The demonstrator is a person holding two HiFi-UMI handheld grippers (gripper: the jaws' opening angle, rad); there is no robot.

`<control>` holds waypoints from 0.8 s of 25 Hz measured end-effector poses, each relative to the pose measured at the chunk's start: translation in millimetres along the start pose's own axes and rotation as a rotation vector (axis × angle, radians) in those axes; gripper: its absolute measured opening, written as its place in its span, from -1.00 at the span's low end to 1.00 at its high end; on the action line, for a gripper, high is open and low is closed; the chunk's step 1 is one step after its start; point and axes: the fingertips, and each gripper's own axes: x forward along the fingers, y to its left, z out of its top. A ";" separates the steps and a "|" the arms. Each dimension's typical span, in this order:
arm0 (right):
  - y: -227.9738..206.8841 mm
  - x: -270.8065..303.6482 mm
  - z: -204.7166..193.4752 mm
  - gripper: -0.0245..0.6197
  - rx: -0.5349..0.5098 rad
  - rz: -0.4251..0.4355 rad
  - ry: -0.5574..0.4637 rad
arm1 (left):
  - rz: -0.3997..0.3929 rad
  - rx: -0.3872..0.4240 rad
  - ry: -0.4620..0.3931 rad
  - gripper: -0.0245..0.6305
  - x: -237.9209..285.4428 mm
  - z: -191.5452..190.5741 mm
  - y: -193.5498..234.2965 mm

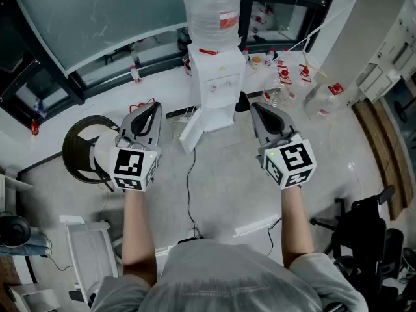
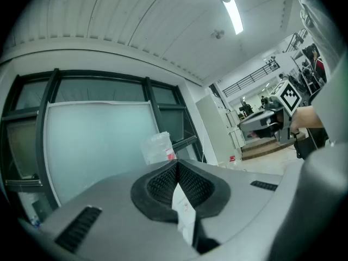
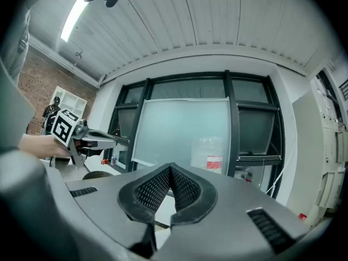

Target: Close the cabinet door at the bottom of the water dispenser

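A white water dispenser stands on the floor ahead, with a clear bottle on top. Its bottom cabinet door hangs open, swung out to the left. My left gripper is held level, left of the door and apart from it, jaws shut and empty. The right gripper is level to the right of the dispenser's base, jaws also shut and empty. In the left gripper view the pads meet below the bottle. In the right gripper view the bottle shows above the closed gripper.
A round black bin sits at the left. Several red-capped bottles stand on the floor right of the dispenser. A black cable runs toward me. A black office chair is at lower right, a white rack at lower left.
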 end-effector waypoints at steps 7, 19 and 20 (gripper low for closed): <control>-7.9 -101.1 -5.8 -0.85 -0.063 0.018 0.031 | 0.014 -0.092 0.039 -0.87 -52.3 14.8 -86.6; -7.2 -165.0 17.1 -0.85 -0.091 0.020 -0.071 | -0.012 -0.161 -0.024 -0.87 -101.0 45.0 -133.1; -7.1 -161.3 19.6 -0.85 -0.095 0.011 -0.081 | -0.015 -0.166 -0.036 -0.87 -97.7 43.5 -127.7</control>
